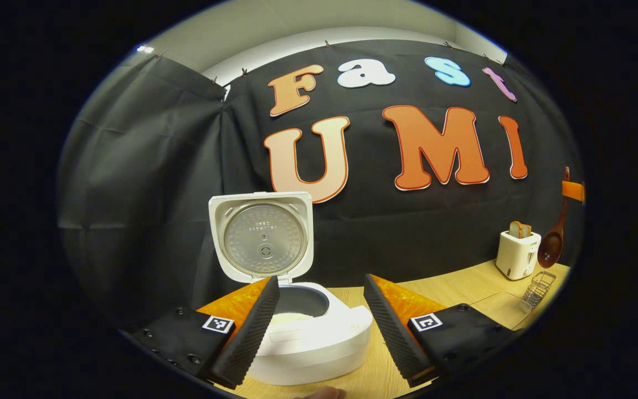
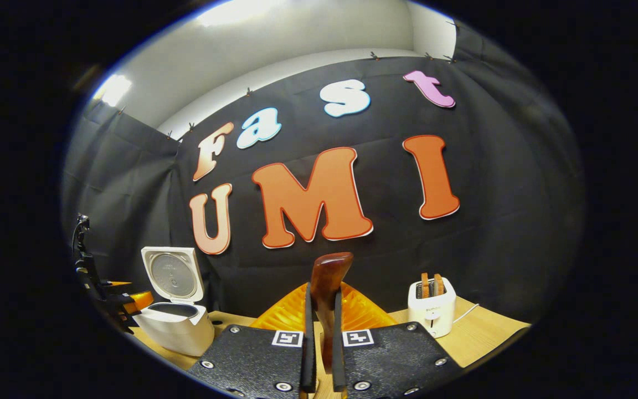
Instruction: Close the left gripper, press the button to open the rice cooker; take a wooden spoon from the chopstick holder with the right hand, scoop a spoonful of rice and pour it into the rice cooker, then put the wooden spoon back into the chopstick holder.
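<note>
Jaws of the left gripper (image 1: 322,327) stand wide apart and empty at lower centre of the left gripper view, framing the white rice cooker (image 1: 308,332), its lid upright. Bare worktop (image 1: 463,288) stretches rightward to a toaster (image 1: 517,254). Right gripper (image 2: 322,354) is clamped on the wooden spoon (image 2: 327,282), bowl upward, lower centre.

Place: a staged recording booth
Backdrop: black cloth (image 1: 147,183) clipped up as walls
Kitchen props: rice cooker (image 1: 302,332), toaster (image 2: 432,303), wire holder (image 1: 539,287) on a wooden table (image 1: 463,288)
</note>
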Action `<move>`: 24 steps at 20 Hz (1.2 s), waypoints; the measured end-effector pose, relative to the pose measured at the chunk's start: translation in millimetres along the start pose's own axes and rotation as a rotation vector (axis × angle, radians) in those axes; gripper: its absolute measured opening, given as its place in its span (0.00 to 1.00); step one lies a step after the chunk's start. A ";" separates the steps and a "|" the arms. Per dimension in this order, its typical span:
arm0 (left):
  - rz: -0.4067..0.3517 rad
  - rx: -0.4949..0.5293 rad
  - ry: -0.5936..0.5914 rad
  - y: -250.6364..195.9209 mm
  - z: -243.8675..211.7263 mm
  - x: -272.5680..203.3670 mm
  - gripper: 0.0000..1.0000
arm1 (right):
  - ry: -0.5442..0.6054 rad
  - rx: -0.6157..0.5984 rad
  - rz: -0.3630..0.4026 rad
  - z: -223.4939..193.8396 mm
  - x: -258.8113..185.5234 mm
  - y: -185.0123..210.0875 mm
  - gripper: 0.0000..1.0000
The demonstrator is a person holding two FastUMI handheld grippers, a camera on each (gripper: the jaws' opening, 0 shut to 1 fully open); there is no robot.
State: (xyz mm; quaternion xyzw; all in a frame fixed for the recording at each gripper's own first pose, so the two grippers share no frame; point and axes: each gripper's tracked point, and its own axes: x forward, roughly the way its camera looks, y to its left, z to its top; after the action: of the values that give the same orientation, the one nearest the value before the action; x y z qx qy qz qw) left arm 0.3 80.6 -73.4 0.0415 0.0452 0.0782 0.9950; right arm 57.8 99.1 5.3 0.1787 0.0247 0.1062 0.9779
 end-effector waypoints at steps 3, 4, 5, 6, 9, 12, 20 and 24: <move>0.017 0.011 0.000 5.1 -3.6 -0.5 0.99 | 0.027 0.002 0.055 -15.2 5.5 30.4 0.12; 0.021 0.012 -0.001 6.7 -4.7 -1.8 1.00 | 0.041 0.000 0.072 -22.3 8.1 38.0 0.16; 0.023 0.009 -0.001 7.9 -5.9 -1.4 1.00 | 0.060 -0.008 0.086 -32.1 8.7 45.9 0.12; 0.022 0.004 0.000 8.5 -8.0 -2.0 1.00 | 0.081 -0.017 0.099 -41.2 10.9 52.8 0.12; 0.032 -0.001 0.008 14.2 -14.8 -2.8 1.00 | 0.132 -0.039 0.135 -68.7 14.1 72.8 0.12; 0.033 0.013 -0.001 15.2 -16.0 -5.7 1.00 | 0.164 -0.084 0.136 -89.0 19.6 81.5 0.12; 0.030 0.019 -0.002 15.2 -24.6 -0.6 1.00 | 0.255 -0.234 0.084 -139.7 21.4 82.5 0.12; 0.035 0.019 0.011 17.5 -32.5 0.4 1.00 | 0.359 -0.210 0.080 -175.8 15.9 74.6 0.12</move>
State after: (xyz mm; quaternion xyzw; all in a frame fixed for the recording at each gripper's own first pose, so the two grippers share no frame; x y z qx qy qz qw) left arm -5.1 100.3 -104.1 0.0515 0.0507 0.0956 0.9928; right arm 43.4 231.2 -132.7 0.0548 0.1802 0.1770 0.9660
